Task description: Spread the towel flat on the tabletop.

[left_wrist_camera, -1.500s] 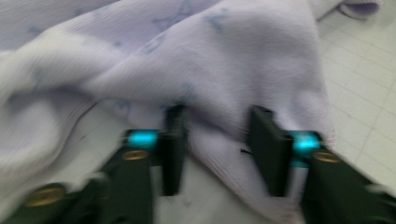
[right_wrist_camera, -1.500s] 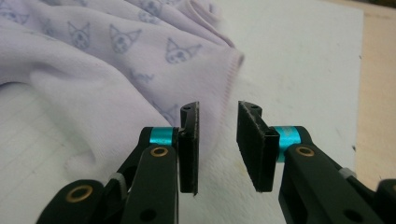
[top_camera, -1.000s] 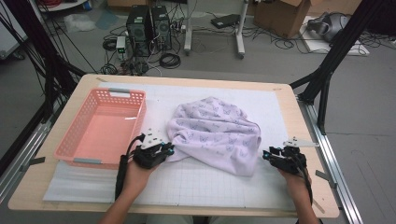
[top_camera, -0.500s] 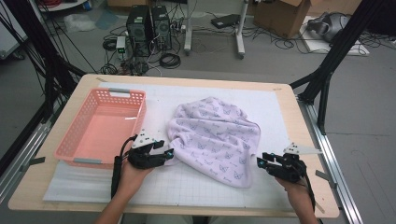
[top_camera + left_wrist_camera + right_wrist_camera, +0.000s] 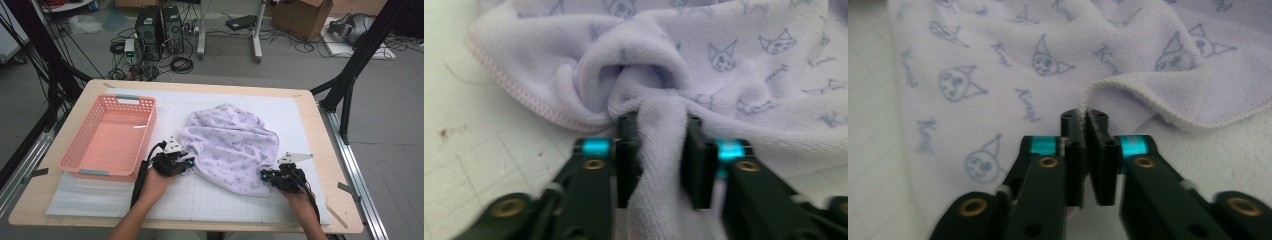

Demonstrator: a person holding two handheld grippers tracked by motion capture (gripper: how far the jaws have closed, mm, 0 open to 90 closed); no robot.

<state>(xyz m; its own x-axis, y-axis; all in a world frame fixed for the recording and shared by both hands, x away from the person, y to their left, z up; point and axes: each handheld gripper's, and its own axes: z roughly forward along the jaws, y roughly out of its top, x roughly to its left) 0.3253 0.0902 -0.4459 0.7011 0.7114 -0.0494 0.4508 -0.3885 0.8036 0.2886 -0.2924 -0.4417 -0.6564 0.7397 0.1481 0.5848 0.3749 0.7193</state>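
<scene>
Now clamping a bunched fold at the towel (image 5: pixel 231 147)'s left edge: left gripper (image 5: pixel 659 150), freshly tightened. Pinching its near right hem, likewise freshly tightened: right gripper (image 5: pixel 1087 145).

The high view looks forward and down from above the person's side, taking in the whole worktop (image 5: pixel 310 120) and the floor beyond at the top of the frame. The left gripper view sits very close, looking along its jaws at a bunched fold of the lilac towel (image 5: pixel 734 65). The right gripper view, equally close, faces the towel's hem. All three views share the towel.
</scene>
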